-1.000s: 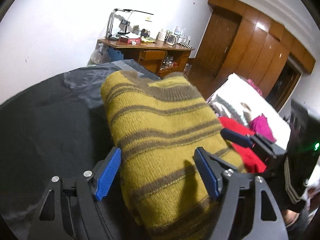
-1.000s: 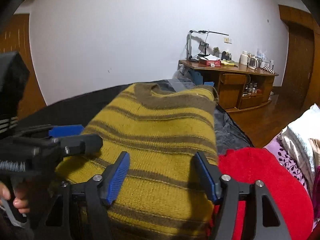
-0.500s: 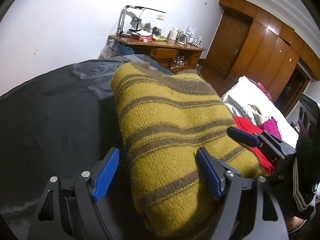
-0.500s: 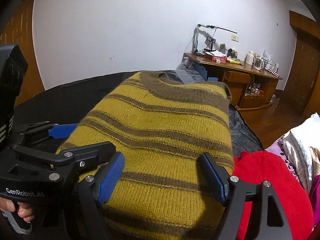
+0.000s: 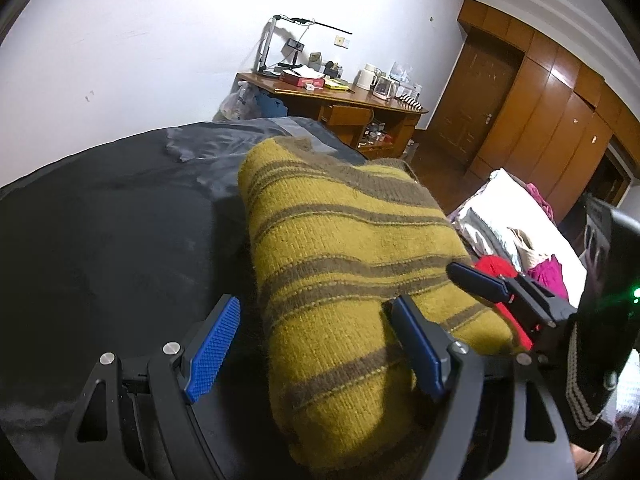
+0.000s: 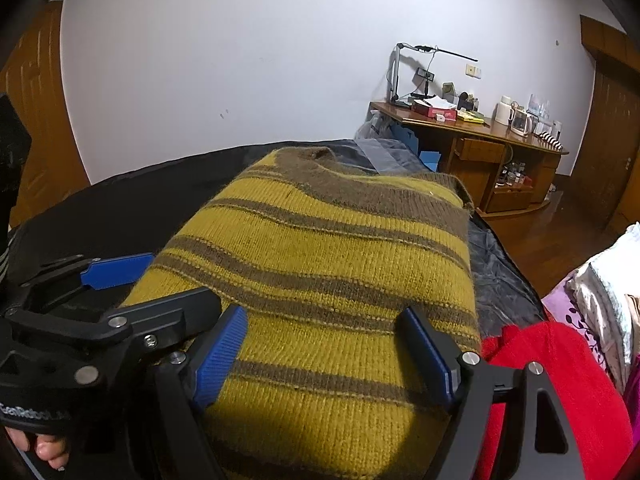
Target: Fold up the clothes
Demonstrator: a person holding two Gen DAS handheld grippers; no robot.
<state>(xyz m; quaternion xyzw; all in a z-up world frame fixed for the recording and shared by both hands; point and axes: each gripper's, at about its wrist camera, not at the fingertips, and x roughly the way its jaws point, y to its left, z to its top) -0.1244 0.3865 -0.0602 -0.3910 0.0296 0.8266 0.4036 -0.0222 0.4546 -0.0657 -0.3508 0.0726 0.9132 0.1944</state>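
Note:
A folded mustard-yellow sweater (image 5: 340,260) with brown stripes lies on a black sheet (image 5: 100,220). My left gripper (image 5: 312,302) stands open at the sweater's near left corner. Its right pad rests over the knit, and its left pad hangs beside the sweater's edge over the sheet. My right gripper (image 6: 323,312) is open over the near right part of the sweater (image 6: 340,260), with both pads above the knit and neither pressing it. In the left wrist view one of the right gripper's fingers (image 5: 480,286) shows at the right. In the right wrist view a left gripper pad (image 6: 116,271) shows at the left.
A red garment (image 6: 552,380) lies against the sweater's right side. Beyond it is a pile of white and pink clothes (image 5: 516,208). A cluttered wooden desk (image 5: 340,100) and brown wardrobes (image 5: 560,120) stand by the far wall. A person's fingers (image 6: 48,448) grip the left handle.
Both grippers have shifted a little along the sweater's near edge and sunk slightly. The left one has moved left and rolled, so its left pad now clears the sweater's side. The right jaws stand slightly wider.

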